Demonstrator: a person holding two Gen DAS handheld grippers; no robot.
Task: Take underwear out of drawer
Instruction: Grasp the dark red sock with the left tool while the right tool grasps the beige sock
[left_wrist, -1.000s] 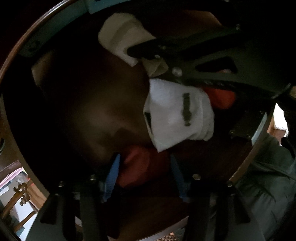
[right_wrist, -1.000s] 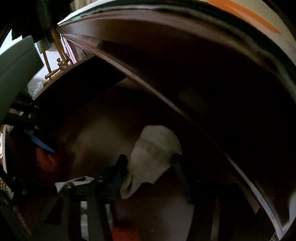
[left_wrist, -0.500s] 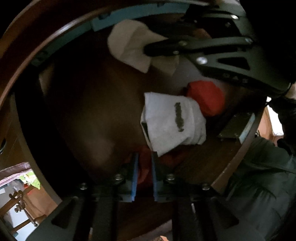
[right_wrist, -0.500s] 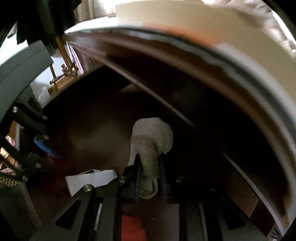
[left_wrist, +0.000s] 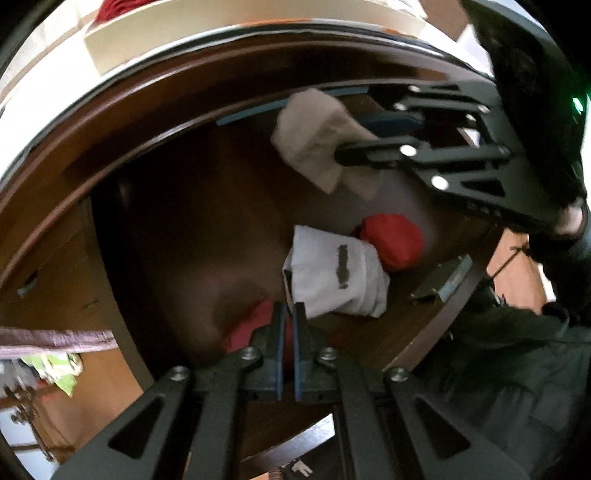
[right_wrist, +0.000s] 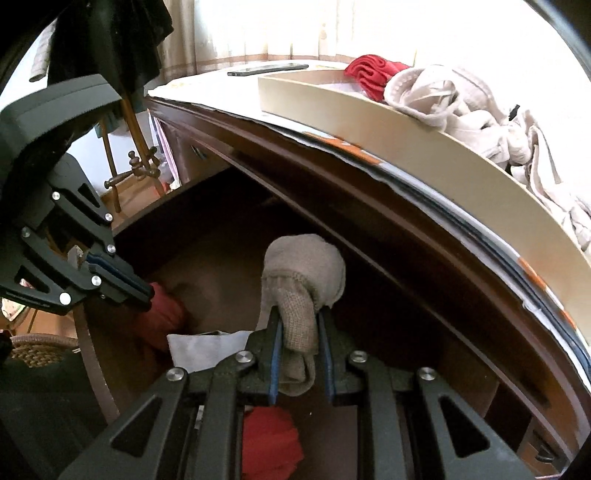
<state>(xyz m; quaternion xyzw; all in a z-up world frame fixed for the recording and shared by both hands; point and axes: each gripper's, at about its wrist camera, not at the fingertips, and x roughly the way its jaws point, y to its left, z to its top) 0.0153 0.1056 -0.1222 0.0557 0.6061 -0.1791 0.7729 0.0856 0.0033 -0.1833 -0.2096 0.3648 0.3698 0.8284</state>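
Note:
The open dark wooden drawer (left_wrist: 192, 221) holds folded underwear. My left gripper (left_wrist: 289, 314) is shut on a red piece (left_wrist: 247, 325), lifted off the drawer floor. A white folded piece (left_wrist: 332, 273) and a rolled red piece (left_wrist: 393, 242) lie beside it. My right gripper (right_wrist: 299, 332) is shut on a beige rolled piece (right_wrist: 303, 269), held above the drawer floor (right_wrist: 221, 280). In the right wrist view the left gripper (right_wrist: 142, 293) pinches the red piece (right_wrist: 168, 310) at the left. From the left wrist, the right gripper (left_wrist: 341, 151) clamps the beige piece (left_wrist: 310, 136).
On the top above the drawer stands a cream tray (right_wrist: 369, 122) with beige and red garments, and a dark phone (right_wrist: 266, 68) lies behind it. Another red piece (right_wrist: 269, 432) lies under my right gripper. A person's dark sleeve (left_wrist: 517, 369) is at the right.
Both grippers closed on their pieces, the left on red, the right on beige, and rose out of the drawer. The dresser top and tray have come into view.

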